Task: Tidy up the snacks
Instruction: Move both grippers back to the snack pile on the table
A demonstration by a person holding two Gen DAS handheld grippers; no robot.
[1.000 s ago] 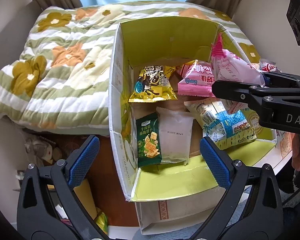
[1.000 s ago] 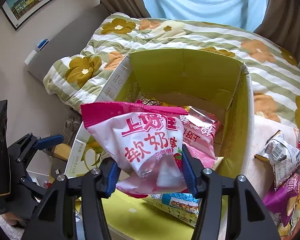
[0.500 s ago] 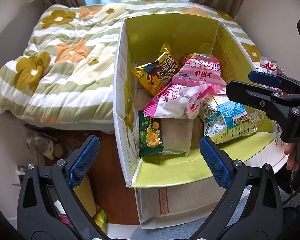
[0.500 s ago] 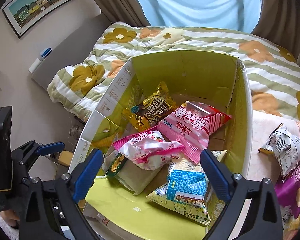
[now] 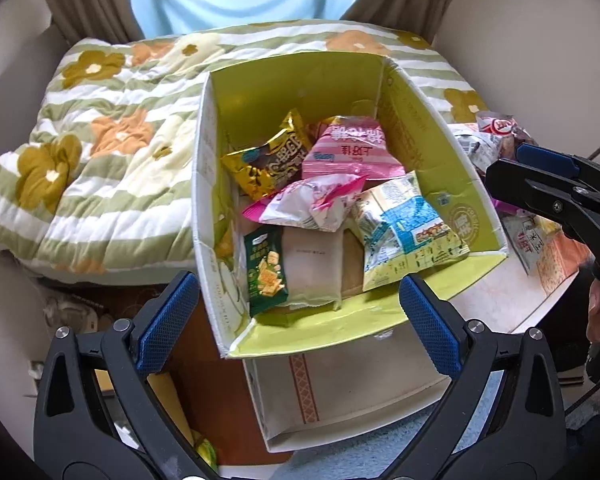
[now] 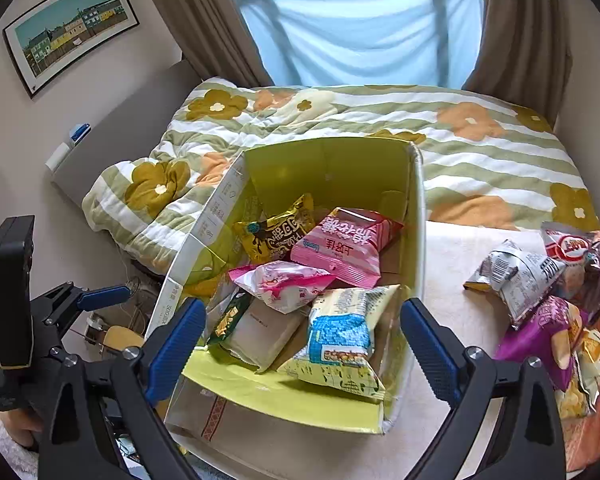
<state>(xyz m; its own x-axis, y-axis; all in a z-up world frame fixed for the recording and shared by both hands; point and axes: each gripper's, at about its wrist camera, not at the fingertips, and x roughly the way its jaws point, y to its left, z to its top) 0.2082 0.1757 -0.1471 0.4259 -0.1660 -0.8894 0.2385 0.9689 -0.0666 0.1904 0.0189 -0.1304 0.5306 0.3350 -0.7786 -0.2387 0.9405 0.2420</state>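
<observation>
An open cardboard box point(image 5: 204, 184) point(image 6: 418, 216) with yellow-green inner walls holds several snack packs. A pink-white pack point(image 5: 308, 204) point(image 6: 284, 284) lies on top in the middle, between a gold pack point(image 5: 268, 164), a pink pack point(image 6: 340, 248) and a blue-yellow pack point(image 5: 404, 232) point(image 6: 340, 340). My left gripper point(image 5: 300, 312) is open and empty above the box's near edge. My right gripper point(image 6: 300, 344) is open and empty above the box; it shows at the right of the left wrist view point(image 5: 540, 176).
Loose snack packs point(image 6: 540, 300) lie in a pile on the table point(image 6: 460, 320) right of the box. A flowered striped quilt point(image 5: 100, 152) covers the bed behind and left of the box. A curtained window point(image 6: 360, 32) is at the back.
My right gripper opened and dropped the pink-white pack into the box, then drew back to the right. The left gripper stayed open and rose slightly.
</observation>
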